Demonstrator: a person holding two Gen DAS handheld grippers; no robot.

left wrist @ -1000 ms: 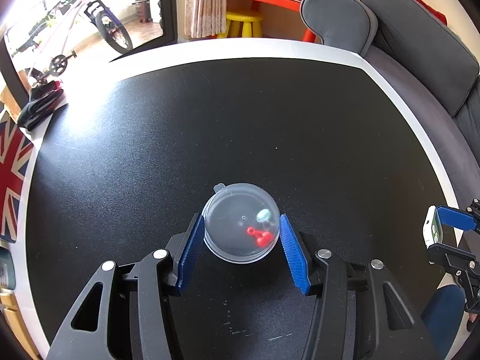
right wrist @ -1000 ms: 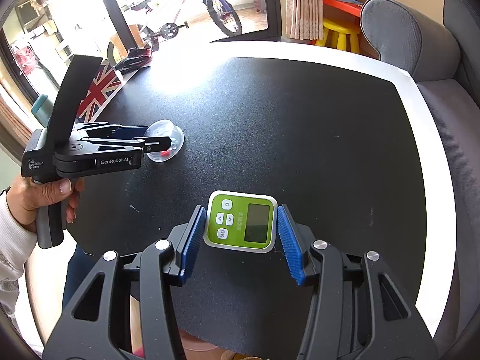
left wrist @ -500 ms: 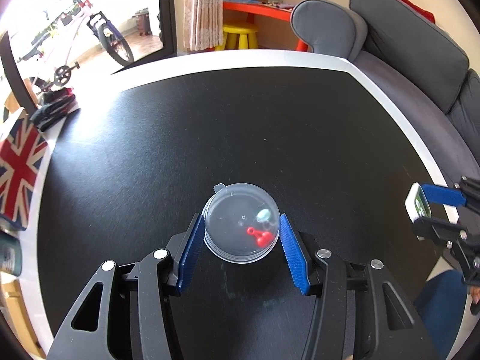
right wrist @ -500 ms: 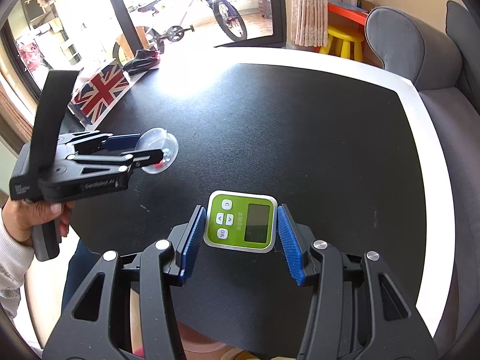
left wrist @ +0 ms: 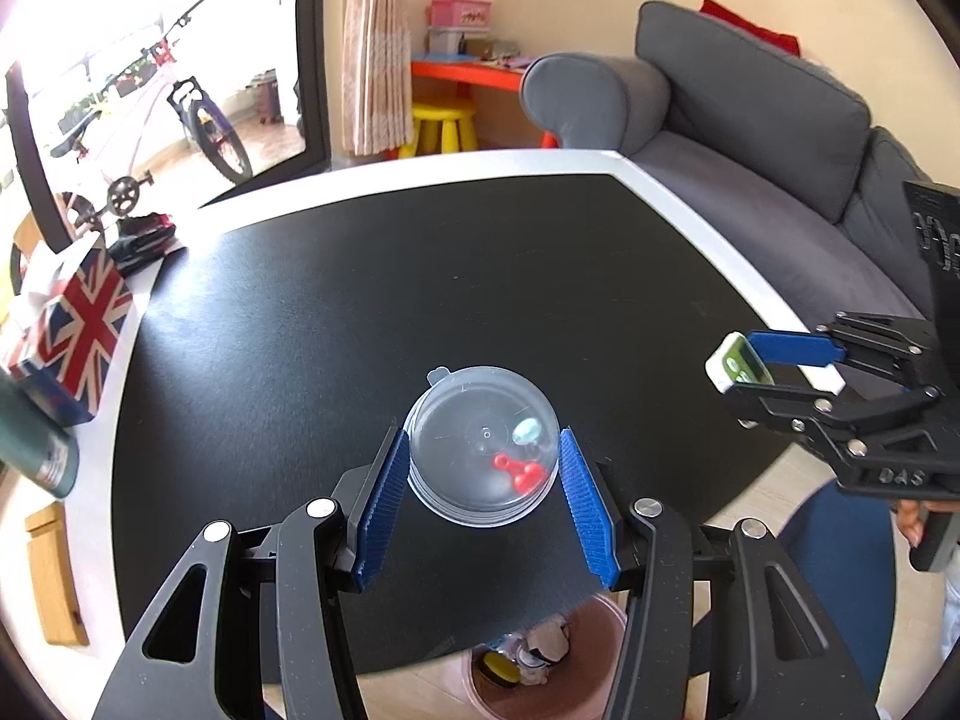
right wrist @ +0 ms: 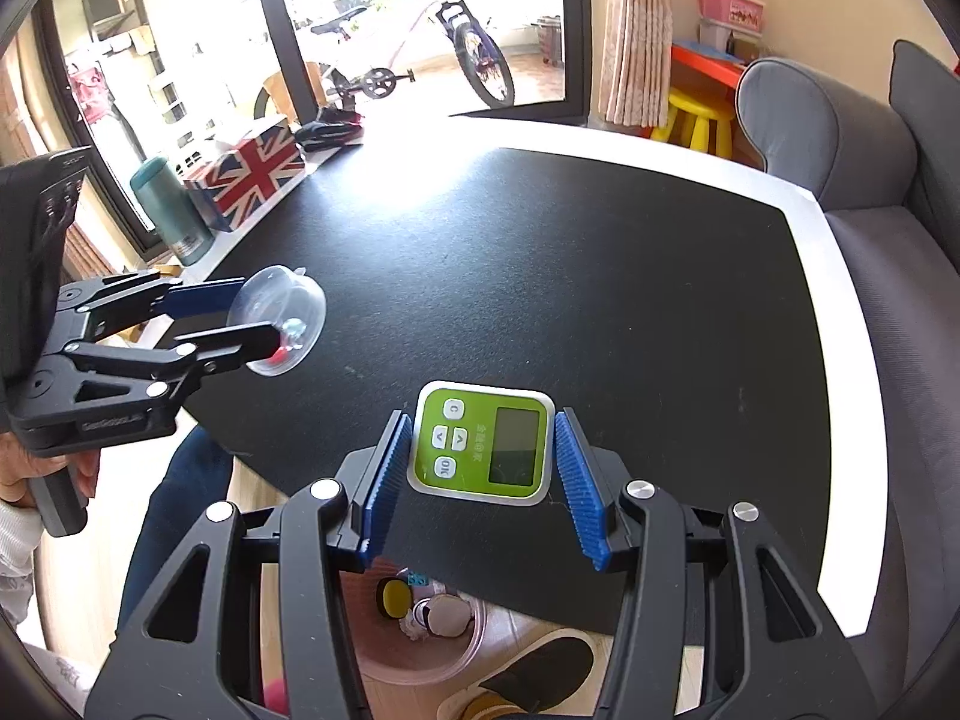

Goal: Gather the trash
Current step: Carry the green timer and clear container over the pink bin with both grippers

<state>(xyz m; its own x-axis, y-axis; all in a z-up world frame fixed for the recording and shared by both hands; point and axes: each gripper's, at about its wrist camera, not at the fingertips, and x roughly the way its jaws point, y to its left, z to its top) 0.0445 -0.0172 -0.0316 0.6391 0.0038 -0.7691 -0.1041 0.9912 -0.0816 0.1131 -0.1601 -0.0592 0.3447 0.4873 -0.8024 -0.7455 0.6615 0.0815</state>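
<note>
My left gripper (left wrist: 483,468) is shut on a clear plastic cup (left wrist: 480,444) with a small red piece inside, held up over the near edge of the black table (left wrist: 420,276). It also shows in the right wrist view (right wrist: 279,324). My right gripper (right wrist: 480,450) is shut on a green and white timer (right wrist: 480,447), also lifted above the table's near edge. The timer shows in the left wrist view (left wrist: 735,363). A pink trash bin (left wrist: 540,666) with several items in it stands on the floor below both grippers, and shows in the right wrist view (right wrist: 420,630).
A Union Jack box (right wrist: 246,174) and a green bottle (right wrist: 171,210) stand at the table's left edge. A grey sofa (left wrist: 750,120) runs along the right side. A person's shoe (right wrist: 528,678) is on the floor beside the bin.
Both grippers have lifted and pulled back toward the table's near edge with their objects. The trash bin has come into view below them.
</note>
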